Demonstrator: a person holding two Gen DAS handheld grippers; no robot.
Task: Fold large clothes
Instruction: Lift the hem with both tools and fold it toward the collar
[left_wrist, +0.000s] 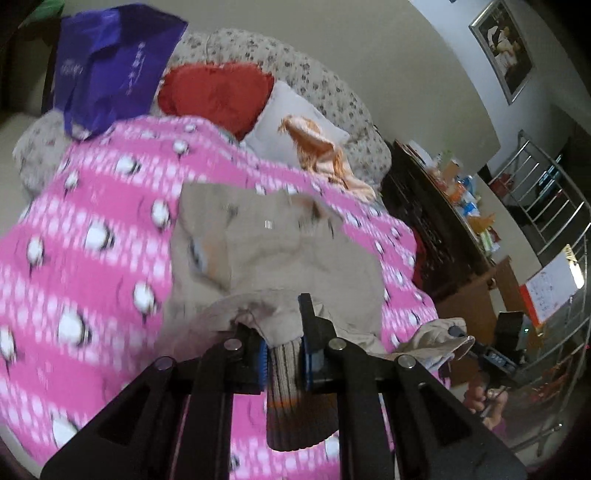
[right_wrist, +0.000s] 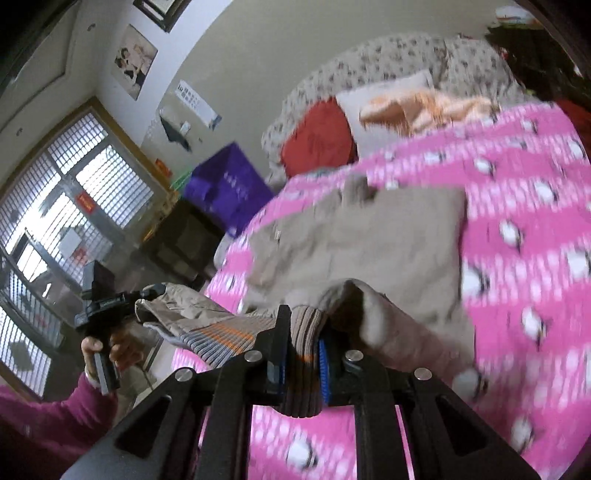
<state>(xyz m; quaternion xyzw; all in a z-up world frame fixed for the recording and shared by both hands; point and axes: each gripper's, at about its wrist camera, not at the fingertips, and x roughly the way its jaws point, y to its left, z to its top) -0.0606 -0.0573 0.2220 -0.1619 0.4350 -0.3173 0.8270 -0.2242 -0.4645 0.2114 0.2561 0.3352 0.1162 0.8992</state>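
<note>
Left wrist view: the left tongs (left_wrist: 284, 354) pinch the ribbed hem of a beige jacket (left_wrist: 277, 240) spread on the pink blanket (left_wrist: 92, 229); bare blanket lies left, a dark cabinet (left_wrist: 417, 221) right.

Right wrist view: the right tongs (right_wrist: 301, 356) pinch the same hem, bed edge at left.

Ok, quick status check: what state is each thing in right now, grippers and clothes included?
left gripper: shut on the ribbed hem of the beige jacket.
right gripper: shut on the ribbed hem at the other corner.
beige jacket: near edge lifted off the bed, far part lying flat on the pink blanket.
pink blanket: spread over the bed.
purple bag: slumped at the head of the bed.
orange cloth: crumpled on the white pillow.
</note>
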